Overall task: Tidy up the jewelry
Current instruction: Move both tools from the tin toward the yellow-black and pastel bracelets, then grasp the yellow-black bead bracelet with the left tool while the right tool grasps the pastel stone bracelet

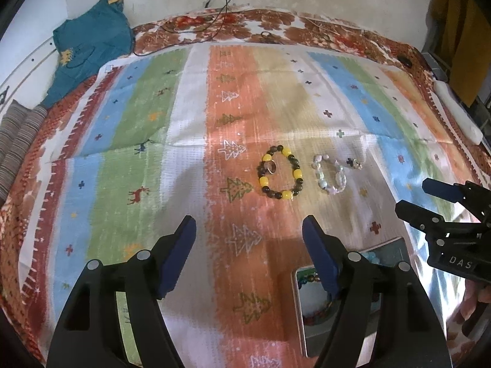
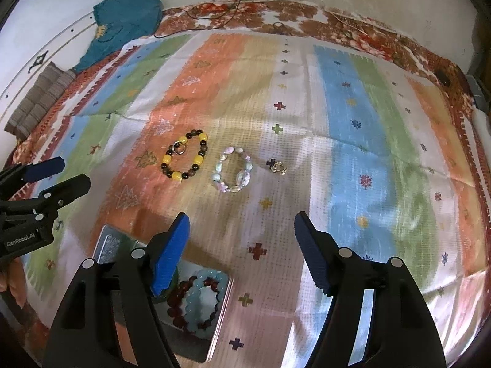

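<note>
A yellow-and-dark bead bracelet (image 1: 281, 173) (image 2: 184, 159) lies on the striped cloth with a small ring (image 1: 271, 166) (image 2: 179, 148) inside it. A pale pastel bracelet (image 1: 330, 175) (image 2: 233, 169) lies to its right, and a small gold ring (image 1: 357, 163) (image 2: 279, 166) beyond that. An open metal tin (image 2: 220, 312) (image 1: 299, 309) near me holds a light blue bracelet (image 2: 201, 300) and a dark red one (image 2: 178, 299). My left gripper (image 1: 249, 254) is open and empty, short of the bracelets. My right gripper (image 2: 241, 251) is open and empty above the tin's right side.
A teal garment (image 1: 92, 46) (image 2: 125, 21) and a striped folded cloth (image 1: 18, 147) lie at the far left. Cables (image 1: 214, 15) hang at the back wall. A white object (image 1: 457, 113) lies at the bed's right edge. The tin's lid (image 2: 112, 242) lies beside the tin.
</note>
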A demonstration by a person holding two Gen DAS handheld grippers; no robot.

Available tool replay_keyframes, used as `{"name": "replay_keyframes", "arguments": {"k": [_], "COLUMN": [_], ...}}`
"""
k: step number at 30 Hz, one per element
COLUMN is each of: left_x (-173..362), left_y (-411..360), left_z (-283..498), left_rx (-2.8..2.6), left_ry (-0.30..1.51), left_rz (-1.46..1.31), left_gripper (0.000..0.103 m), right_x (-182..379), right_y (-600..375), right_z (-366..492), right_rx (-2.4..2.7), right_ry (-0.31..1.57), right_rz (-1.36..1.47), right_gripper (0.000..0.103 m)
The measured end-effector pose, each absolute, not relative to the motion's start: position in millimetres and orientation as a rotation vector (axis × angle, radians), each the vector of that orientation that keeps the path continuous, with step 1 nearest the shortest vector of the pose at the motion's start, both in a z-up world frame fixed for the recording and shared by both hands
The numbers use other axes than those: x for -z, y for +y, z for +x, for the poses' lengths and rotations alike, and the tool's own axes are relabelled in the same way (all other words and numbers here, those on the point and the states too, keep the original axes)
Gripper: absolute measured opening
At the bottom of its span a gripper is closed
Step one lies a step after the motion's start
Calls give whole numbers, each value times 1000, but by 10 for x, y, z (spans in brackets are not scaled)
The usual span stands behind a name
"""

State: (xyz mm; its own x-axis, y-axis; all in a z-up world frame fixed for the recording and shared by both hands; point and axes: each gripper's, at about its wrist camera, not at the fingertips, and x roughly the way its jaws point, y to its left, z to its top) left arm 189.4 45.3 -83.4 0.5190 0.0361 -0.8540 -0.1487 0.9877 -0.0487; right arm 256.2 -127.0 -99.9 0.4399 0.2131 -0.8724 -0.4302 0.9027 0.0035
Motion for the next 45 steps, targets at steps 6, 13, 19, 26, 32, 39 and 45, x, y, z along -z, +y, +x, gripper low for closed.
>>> {"name": "replay_keyframes", "arguments": {"k": [6,13,19,26,32,39,45], "left_x": [955,1048,1124,1286,1390,1498,1620], "left_y": [463,512,521,502,530,568,586], "left_z": [2052,2204,2317,2488,2599,2678,2751], "left_rx": [-107,-115,-106,-93,-85,-85,-85], "left_ry": [1044,1051,1063,1091,1103,1121,1138], "left_rz": [-123,-134,-147,-135,-140,-139,-140], "left_gripper": [73,74,74,74,74,74,74], "right_x": [1064,1193,1280,1395,1512,1613,1717], "right_y": [-1243,-1228,-1210,-1185,-1190,-1126,-1077], "right_z": [2699,2846,2952,3059,3150,3250,3315], "right_rx": [-406,-397,-393,-390,-378,-370,-369], "right_ry": [1057,1089,1113,1140,1166,1186,1212], "right_rz": [-217,-211,-196,-186,-178,-192,-193], "right_gripper": [73,73,73,73,73,73,73]}}
